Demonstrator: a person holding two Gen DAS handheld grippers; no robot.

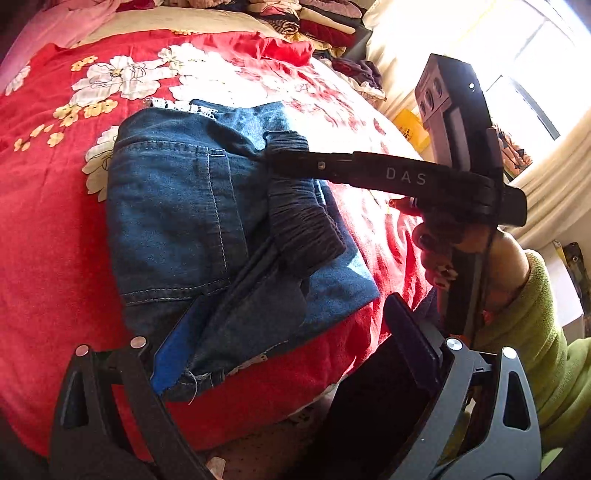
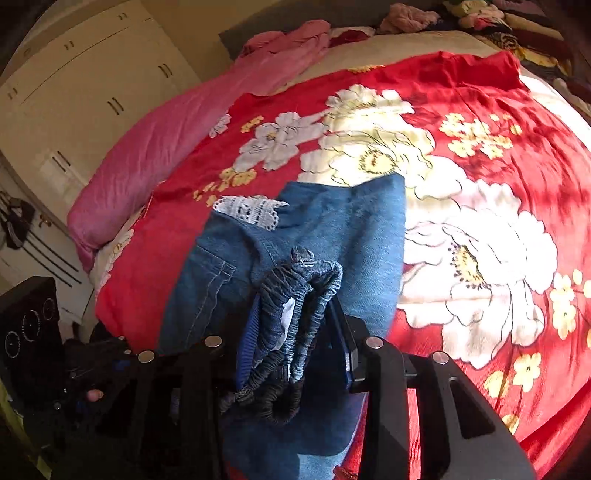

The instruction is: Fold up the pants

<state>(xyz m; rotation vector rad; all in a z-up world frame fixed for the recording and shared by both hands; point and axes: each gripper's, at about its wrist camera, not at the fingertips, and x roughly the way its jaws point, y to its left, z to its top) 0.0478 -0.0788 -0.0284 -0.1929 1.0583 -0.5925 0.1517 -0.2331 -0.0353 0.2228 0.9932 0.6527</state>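
Observation:
Blue denim pants (image 1: 177, 221) lie folded on the red floral bedspread (image 1: 48, 266); they also show in the right wrist view (image 2: 332, 229). My right gripper (image 2: 295, 332) is shut on the gathered elastic waistband (image 2: 291, 295) and holds it bunched above the fold; from the left wrist view the right gripper (image 1: 280, 155) reaches in from the right with the waistband (image 1: 303, 225) hanging from it. My left gripper (image 1: 288, 339) is open at the near edge of the pants; its blue left pad (image 1: 173, 354) touches the frayed hem, the right finger stands apart.
The bed edge (image 1: 258, 406) runs just ahead of my left gripper. A pink pillow (image 2: 147, 147) lies at the bed's left, clothes piles (image 1: 314, 22) at the far end. White wardrobes (image 2: 74, 92) stand left, a bright curtained window (image 1: 498, 55) right.

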